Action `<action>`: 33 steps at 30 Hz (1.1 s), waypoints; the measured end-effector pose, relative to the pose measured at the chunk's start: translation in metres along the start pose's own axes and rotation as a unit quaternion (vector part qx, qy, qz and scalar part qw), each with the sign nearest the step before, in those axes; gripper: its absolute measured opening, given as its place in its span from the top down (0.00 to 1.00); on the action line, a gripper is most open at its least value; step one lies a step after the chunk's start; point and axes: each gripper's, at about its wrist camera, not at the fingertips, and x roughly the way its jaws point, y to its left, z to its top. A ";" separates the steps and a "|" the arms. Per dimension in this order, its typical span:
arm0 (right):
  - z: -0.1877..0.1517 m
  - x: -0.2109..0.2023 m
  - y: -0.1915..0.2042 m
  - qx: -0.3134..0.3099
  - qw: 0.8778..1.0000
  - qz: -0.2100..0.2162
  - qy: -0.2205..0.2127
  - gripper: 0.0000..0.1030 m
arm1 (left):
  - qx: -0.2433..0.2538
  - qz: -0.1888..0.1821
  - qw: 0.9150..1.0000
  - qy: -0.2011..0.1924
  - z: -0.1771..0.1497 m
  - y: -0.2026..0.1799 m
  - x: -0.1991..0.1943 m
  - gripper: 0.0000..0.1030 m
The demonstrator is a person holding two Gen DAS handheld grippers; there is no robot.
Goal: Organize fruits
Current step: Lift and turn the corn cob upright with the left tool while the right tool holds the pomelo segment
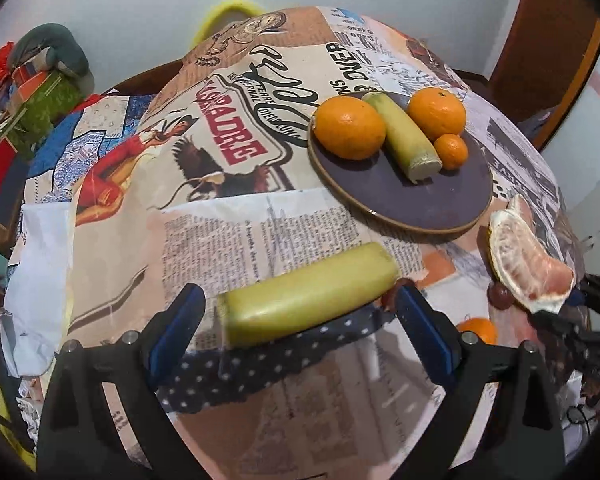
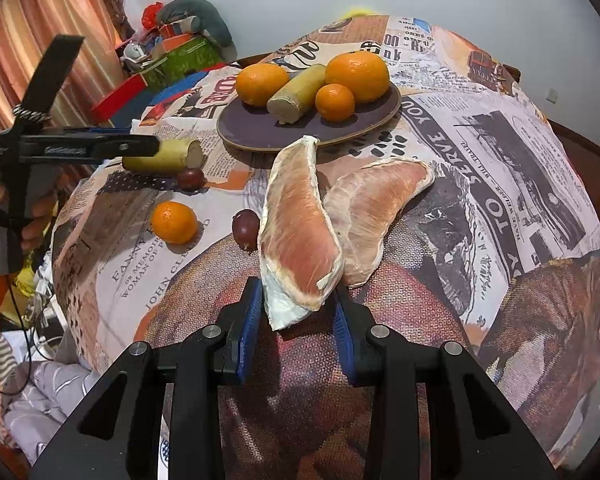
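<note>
both grippers loaded, plate is next

you are mid-carry on two fruits at once, and the plate is where both look bound.

nearest to you, your right gripper point(image 2: 298, 312) has its blue pads closed against the thick end of a pomelo segment point(image 2: 300, 236), which stands up from the jaws and leans toward the far edge of the table. a second pomelo segment point(image 2: 374, 208) lies on the newspaper-print cloth point(image 2: 500, 168) just beside it, on the right. a dark red small fruit point(image 2: 246, 229) sits just left of the held segment, and a loose mandarin point(image 2: 174, 222) rests nearer the table's left edge.

your left gripper point(image 1: 296, 308) has a yellow-green sugarcane piece point(image 1: 306, 294) lying crosswise between its pads. the jaws stand wide; the right pad looks to touch the cane's end, but i cannot tell if the left pad is pressing. the right wrist view shows that gripper held level, side-on, above the table's left edge, with the cane sticking out beyond its tip and your hand around the handle.

further out, toward the far edge, the dark plate point(image 2: 260, 132) already carries two oranges, one small mandarin and another cane piece, crowded along its far side. its near half is bare, so aim there. bring one gripper in at a time, lower before opening, and lay the cane flat so it does not roll off.
</note>
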 end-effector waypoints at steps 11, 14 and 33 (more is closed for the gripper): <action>0.002 -0.003 -0.002 0.005 1.000 0.004 0.001 0.70 | 0.045 -0.018 0.998 0.027 0.013 -0.007 0.041 0.00; 0.004 -0.002 -0.003 0.013 1.000 0.007 -0.004 0.70 | 0.061 -0.010 0.998 0.022 0.014 -0.015 0.050 0.00; -0.005 -0.016 0.004 0.018 0.999 0.005 -0.040 0.81 | 0.002 0.000 1.000 -0.010 -0.032 -0.014 0.016 0.60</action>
